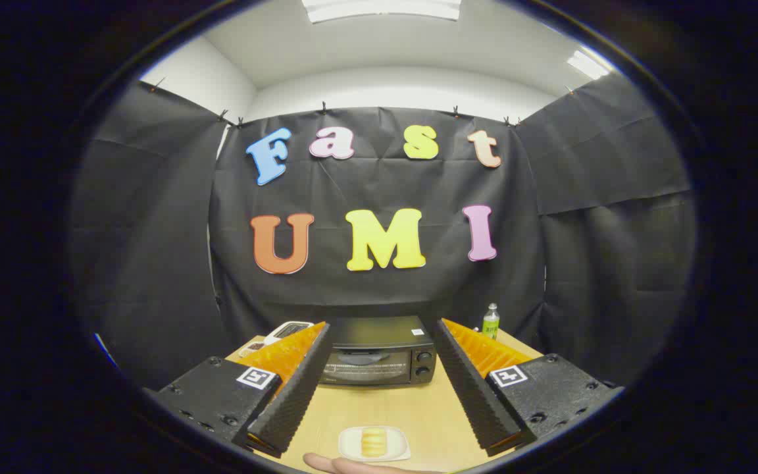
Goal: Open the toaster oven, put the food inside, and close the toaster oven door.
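Note:
A black toaster oven (379, 352) stands at the far end of the wooden table (431, 408), its glass door shut and its knobs on the right side. A small white plate (374, 443) with a yellow piece of food (373, 440) lies on the table near me, between my fingers and below them. My gripper (382, 329) is open, held well above the table, its two orange-and-black fingers (300, 375) spread wide on either side of the oven. Nothing is between them.
A green-labelled bottle (491, 321) stands at the back right of the table. A white device (285, 330) and a small dish (251, 347) lie at the back left. A person's hand (336, 465) rests at the table's near edge by the plate.

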Demonstrator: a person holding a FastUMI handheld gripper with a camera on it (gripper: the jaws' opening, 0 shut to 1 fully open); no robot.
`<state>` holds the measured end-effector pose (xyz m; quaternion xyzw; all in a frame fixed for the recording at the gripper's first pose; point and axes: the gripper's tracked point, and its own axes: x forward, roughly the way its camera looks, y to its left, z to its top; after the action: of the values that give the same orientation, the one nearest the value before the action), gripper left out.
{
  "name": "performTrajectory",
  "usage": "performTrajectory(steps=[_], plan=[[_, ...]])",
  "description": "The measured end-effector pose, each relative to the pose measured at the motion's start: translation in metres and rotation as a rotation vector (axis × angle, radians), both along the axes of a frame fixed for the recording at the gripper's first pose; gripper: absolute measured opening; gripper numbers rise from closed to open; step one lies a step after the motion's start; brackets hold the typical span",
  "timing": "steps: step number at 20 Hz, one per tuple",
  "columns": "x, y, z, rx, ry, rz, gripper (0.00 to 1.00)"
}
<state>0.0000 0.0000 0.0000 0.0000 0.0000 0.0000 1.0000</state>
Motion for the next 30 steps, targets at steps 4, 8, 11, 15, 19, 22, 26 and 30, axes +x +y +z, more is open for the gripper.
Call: performTrajectory(steps=[4, 8, 11, 15, 19, 22, 26, 30], plan=[[0.000, 0.004, -0.001, -0.012, -0.007, 0.007, 1.00], [0.003, 0.010, -0.004, 0.000, -0.006, 0.023, 1.00], [0.008, 0.016, -0.010, -0.006, -0.001, 0.038, 1.00], [0.015, 0.014, -0.012, -0.013, -0.011, 0.039, 1.00], [0.029, 0.012, -0.015, 0.008, -0.004, 0.035, 1.00], [0.046, 0.010, -0.020, 0.007, -0.002, 0.036, 1.00], [0.086, 0.004, -0.037, -0.014, 0.028, 0.019, 1.00], [0.132, 0.013, -0.071, -0.012, 0.110, 0.048, 1.00]])
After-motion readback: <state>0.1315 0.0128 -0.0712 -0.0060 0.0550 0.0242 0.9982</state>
